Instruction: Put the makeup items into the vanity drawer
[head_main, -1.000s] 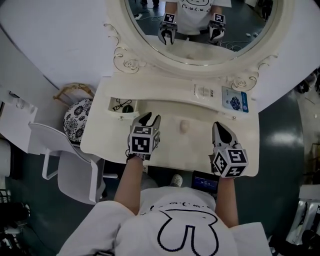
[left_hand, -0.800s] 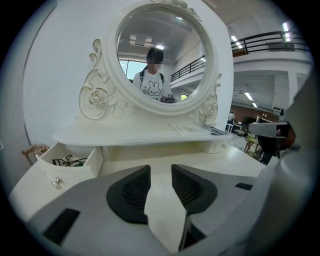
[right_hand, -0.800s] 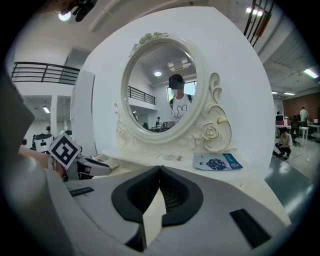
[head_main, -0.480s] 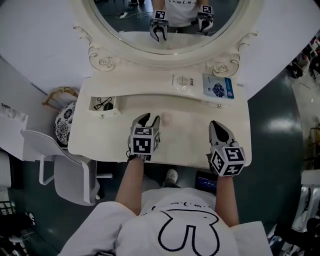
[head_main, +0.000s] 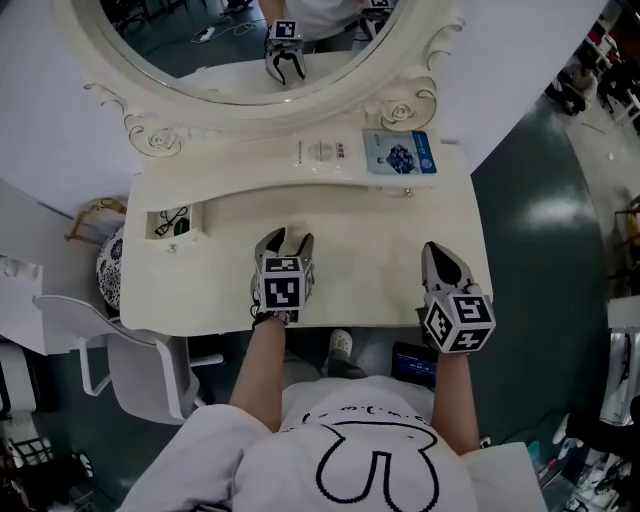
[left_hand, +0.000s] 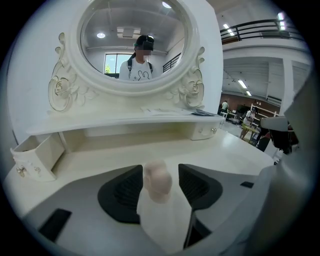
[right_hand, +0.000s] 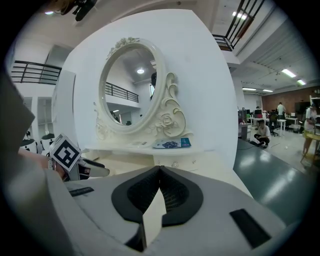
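a: where's the left gripper (head_main: 286, 243)?

b: low over the front of the vanity top (head_main: 370, 262), left of centre in the head view. its jaws are opening, with a small pale pinkish rounded item (left_hand: 158, 181) between them. there's a gap on either side, so the pads aren't pressing on it.

a: what is the item?

b: can't tell. soft-looking, knob-shaped, and blurred in the left gripper view.

a: and the right gripper (head_main: 437, 252)?

b: at the lower right of the head view, near the table's front edge, well apart from the left one. its jaws meet at the tips with nothing between them.

a: the drawer?

b: a small drawer (head_main: 176, 240) stands pulled open at the left end of the vanity, to the upper left of the left gripper. some dark items (head_main: 172, 219) lie in it, too small to identify. the pale item is outside the drawer, on the table side of it.

a: anything else on the vanity?

b: on the raised shelf under the oval mirror (head_main: 230, 40), a white packet (head_main: 325, 152) lies just beside a blue packet (head_main: 400, 155), toward the upper right.
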